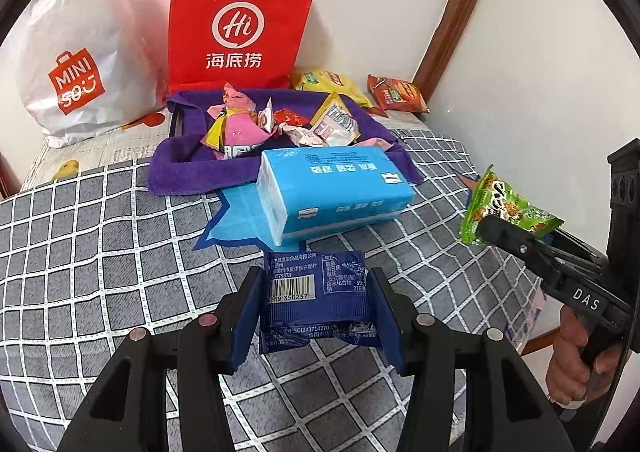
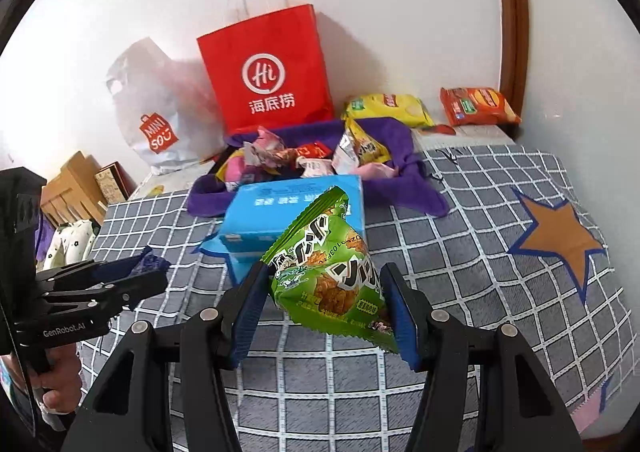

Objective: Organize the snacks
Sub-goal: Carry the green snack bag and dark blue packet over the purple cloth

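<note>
One white plastic shopping bag point(image 1: 76, 64) is leaning by the wall at the far left. Next to it, one red paper bag with white handles point(image 1: 240, 24) is standing up. In front of the red bag, one tray covered with a purple cloth point(image 1: 188, 172) is holding a pile of small snack packs point(image 1: 280, 124); they are too jumbled to count. One light blue pack of tissues point(image 1: 332, 192) is lying just in front of the tray on the grey checked blanket point(image 1: 100, 252). Behind the tray, to the right, one yellow chip bag point(image 1: 332, 86) and one orange snack bag point(image 1: 396, 92) are lying near the wall.

Two grippers are showing. The left gripper point(image 1: 316, 308) is pointing toward the tray and squeezing one dark blue snack packet with a barcode point(image 1: 316, 292) between its two blue pads, up above the blanket. The right gripper point(image 2: 324, 300) is pointing the same way and pinching one green crinkly snack bag point(image 2: 328, 272) between its pads, in the air in front of the tissues. A bare hand point(image 1: 576, 364) is gripping the right gripper's black handle from below.
</note>
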`<state>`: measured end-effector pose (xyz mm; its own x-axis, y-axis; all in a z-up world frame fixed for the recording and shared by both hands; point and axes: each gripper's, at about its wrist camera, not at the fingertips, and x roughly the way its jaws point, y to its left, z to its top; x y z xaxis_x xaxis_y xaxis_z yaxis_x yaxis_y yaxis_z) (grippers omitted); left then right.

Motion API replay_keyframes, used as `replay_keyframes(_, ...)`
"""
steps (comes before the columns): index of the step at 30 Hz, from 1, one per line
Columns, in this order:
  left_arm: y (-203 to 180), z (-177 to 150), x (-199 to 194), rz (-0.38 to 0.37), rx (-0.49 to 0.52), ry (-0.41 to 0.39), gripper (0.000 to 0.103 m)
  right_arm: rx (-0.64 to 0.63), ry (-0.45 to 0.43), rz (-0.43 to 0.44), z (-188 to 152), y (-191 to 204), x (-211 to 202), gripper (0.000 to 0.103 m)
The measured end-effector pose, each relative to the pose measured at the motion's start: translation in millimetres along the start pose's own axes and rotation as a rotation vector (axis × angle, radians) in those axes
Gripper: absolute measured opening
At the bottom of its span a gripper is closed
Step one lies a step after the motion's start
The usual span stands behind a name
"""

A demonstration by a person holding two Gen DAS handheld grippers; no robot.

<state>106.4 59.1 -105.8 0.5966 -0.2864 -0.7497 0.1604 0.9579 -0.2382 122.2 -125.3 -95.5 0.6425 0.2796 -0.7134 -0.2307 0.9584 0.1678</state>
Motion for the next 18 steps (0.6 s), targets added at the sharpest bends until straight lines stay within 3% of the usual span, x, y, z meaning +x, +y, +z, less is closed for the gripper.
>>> replay_keyframes(10, -14, 27, -10, -0.002, 0.024, -0.021, 0.05, -0.007, -0.01, -0.001, 28, 7, -5, 0.057)
replay_keyframes(18, -12, 66, -6, 0.004, 0.02, -0.066, 0.05, 0.004, 0.009, 0.003, 64, -4, 16, 0.057)
